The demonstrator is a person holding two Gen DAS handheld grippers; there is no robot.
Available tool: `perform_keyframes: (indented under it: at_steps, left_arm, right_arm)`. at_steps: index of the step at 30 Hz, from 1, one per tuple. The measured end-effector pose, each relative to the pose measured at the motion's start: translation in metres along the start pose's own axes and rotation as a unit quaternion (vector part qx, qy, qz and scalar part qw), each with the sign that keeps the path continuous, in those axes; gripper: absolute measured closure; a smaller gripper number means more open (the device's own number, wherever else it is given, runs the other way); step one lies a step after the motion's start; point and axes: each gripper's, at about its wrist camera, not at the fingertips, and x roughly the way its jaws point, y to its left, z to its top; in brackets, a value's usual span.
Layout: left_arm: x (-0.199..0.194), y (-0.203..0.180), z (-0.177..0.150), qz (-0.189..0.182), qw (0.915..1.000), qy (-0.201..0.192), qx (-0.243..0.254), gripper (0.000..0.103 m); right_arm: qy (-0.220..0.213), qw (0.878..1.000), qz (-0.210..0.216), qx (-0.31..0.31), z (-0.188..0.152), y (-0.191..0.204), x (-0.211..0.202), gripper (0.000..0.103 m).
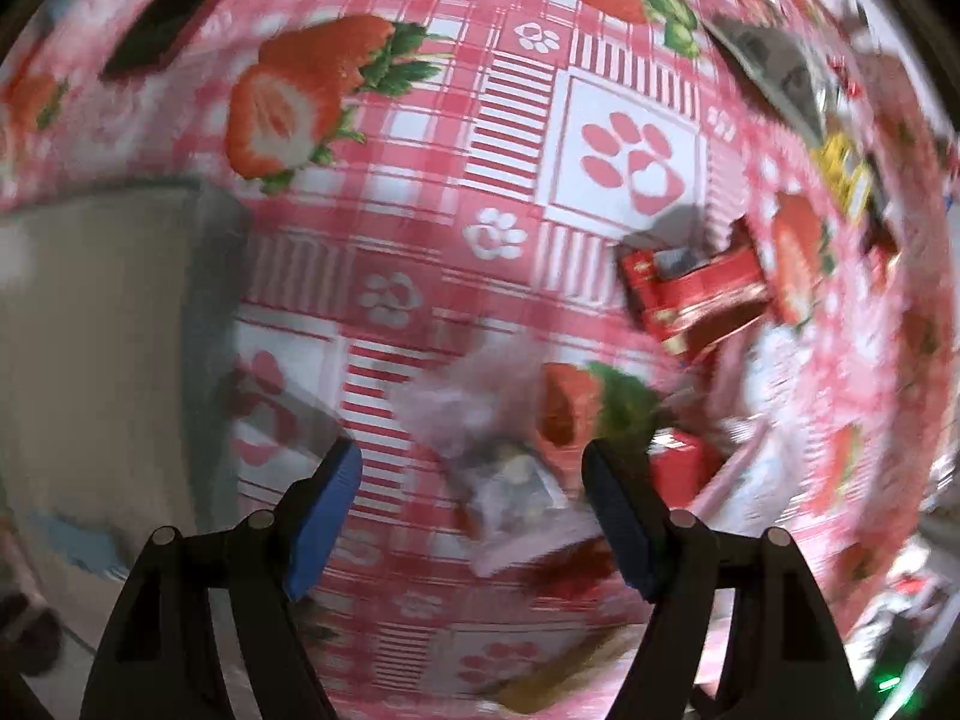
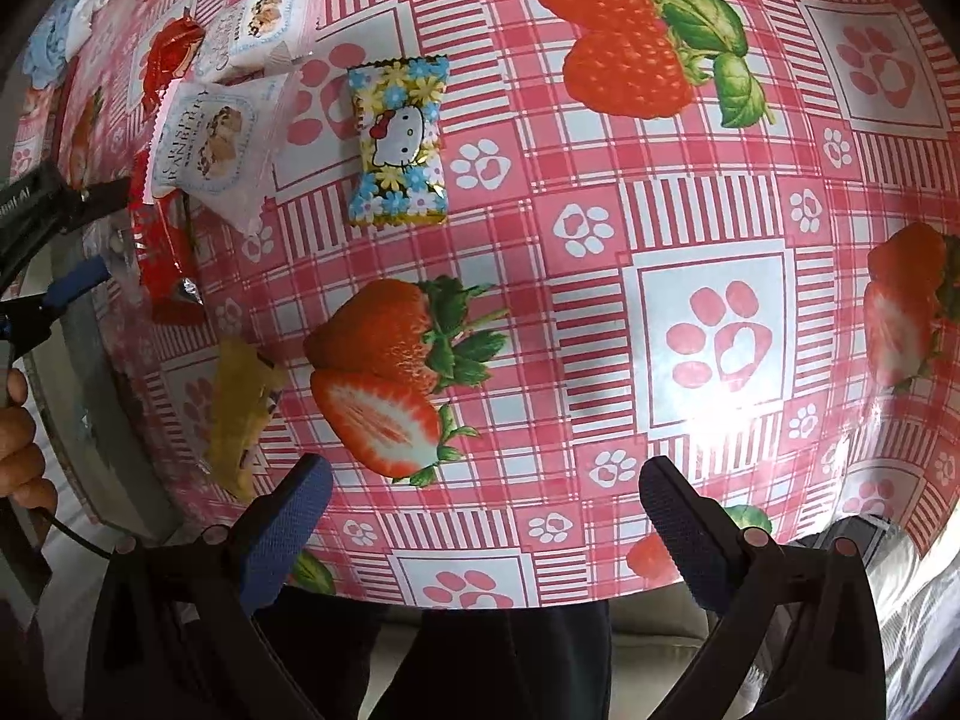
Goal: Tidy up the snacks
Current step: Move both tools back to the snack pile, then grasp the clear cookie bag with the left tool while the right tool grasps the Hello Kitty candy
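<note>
Pink strawberry-print oilcloth is covering the worktop (image 2: pixel 600 210). The snacks (image 2: pixel 399 144) are lying loose near its left edge, so both grippers—left gripper (image 1: pixel 474 516), right gripper (image 2: pixel 486 516)—are hovering with jaws spread, holding nothing.

Strawberry-and-paw-print tablecloth (image 2: pixel 600 228), grey box (image 1: pixel 108 330) at its edge

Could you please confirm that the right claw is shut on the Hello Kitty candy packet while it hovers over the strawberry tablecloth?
Not quite. The right claw is open and holds nothing; the Hello Kitty candy packet lies flat on the strawberry tablecloth, well ahead of the fingertips and untouched. The right wrist view shows this. The claw does hover over the tablecloth.
</note>
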Motion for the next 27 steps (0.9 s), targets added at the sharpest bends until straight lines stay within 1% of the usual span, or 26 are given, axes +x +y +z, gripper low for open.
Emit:
perform_keyframes:
  at_steps: [1, 2, 4, 8, 10, 11, 15, 18, 22, 25, 27]
  left_arm:
    - [0.002, 0.000, -0.002, 0.017, 0.9997, -0.002, 0.018, 0.024]
    - [0.002, 0.001, -0.007, 0.023, 0.9993, -0.003, 0.028, 0.024]
    - [0.002, 0.000, -0.010, 0.029, 0.9987, -0.002, 0.042, 0.024]
    - [0.005, -0.004, -0.017, 0.030, 0.9991, -0.001, 0.028, 0.024]
    - [0.007, -0.008, -0.024, 0.040, 0.9986, -0.002, 0.035, 0.024]
    - [0.009, -0.016, -0.026, 0.042, 0.9984, -0.006, 0.039, 0.023]
    - [0.010, -0.032, -0.027, 0.050, 0.9972, -0.017, 0.053, 0.020]
    - [0.011, -0.033, -0.029, 0.056, 0.9958, -0.025, 0.068, 0.019]
    - [0.009, -0.040, -0.028, 0.061, 0.9922, -0.037, 0.102, 0.019]
    - [0.009, -0.042, -0.027, 0.057, 0.9918, -0.038, 0.108, 0.019]
    - [0.010, -0.042, -0.027, 0.055, 0.9921, -0.037, 0.106, 0.017]
  right_arm:
    - [0.001, 1.000, 0.000, 0.001, 0.001, -0.003, 0.001, 0.000]
    - [-0.001, 1.000, 0.000, 0.001, 0.000, 0.009, -0.006, 0.000]
    - [-0.006, 1.000, -0.003, 0.001, 0.003, 0.008, -0.005, 0.000]
    - [-0.022, 1.000, -0.017, 0.006, 0.021, 0.009, -0.008, 0.000]
    - [-0.031, 0.999, -0.020, 0.012, 0.032, 0.010, -0.010, 0.000]
    - [-0.036, 0.999, -0.023, 0.014, 0.038, 0.012, -0.011, 0.000]
    - [-0.053, 0.998, -0.035, 0.015, 0.065, 0.018, -0.012, 0.000]
    - [-0.056, 0.997, -0.044, 0.017, 0.080, 0.023, -0.008, 0.000]
    - [-0.053, 0.997, -0.057, 0.013, 0.092, 0.031, 0.000, 0.000]
    - [-0.058, 0.997, -0.053, 0.016, 0.093, 0.033, 0.000, 0.000]
    - [-0.061, 0.997, -0.051, 0.014, 0.094, 0.032, 0.000, 0.000]
